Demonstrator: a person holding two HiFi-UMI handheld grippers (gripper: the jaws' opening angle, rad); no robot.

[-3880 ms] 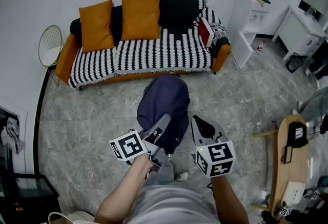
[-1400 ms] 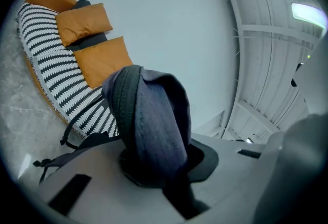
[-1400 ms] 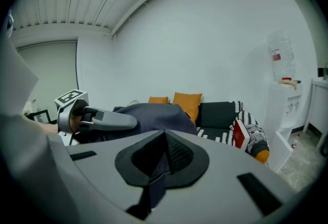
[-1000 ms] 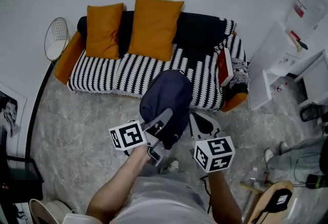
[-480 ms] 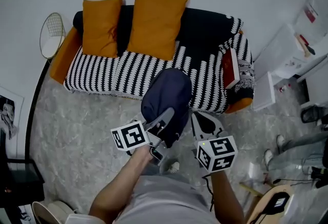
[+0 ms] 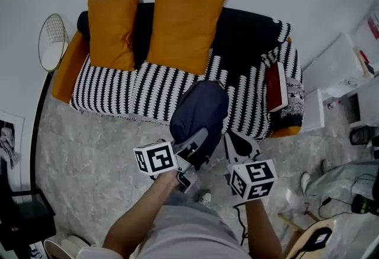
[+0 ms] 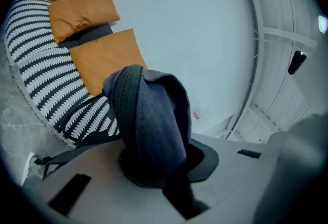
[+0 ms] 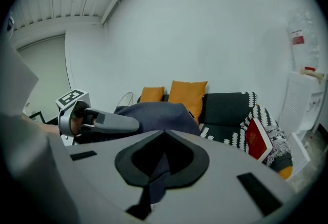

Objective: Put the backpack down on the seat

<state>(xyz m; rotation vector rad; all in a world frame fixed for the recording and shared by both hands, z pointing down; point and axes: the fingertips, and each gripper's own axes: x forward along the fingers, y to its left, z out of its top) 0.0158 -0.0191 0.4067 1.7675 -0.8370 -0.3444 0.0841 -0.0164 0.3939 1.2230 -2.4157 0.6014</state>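
Navy fabric backpack point(image 6: 200, 114) hangs between my left gripper point(image 6: 196, 140) and right gripper point(image 6: 235, 144), both pairs of jaws nipped tight on its cloth; the black-and-white striped sofa point(image 6: 118, 95) has drawn nearer, so it now overhangs the seat's near edge; lowering remains.

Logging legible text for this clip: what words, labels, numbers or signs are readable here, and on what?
None can be read.
Marker cubes: black-and-white square patterns, no letters.
Red book on the sofa: no print legible.
Red label on the white container: too blurred.
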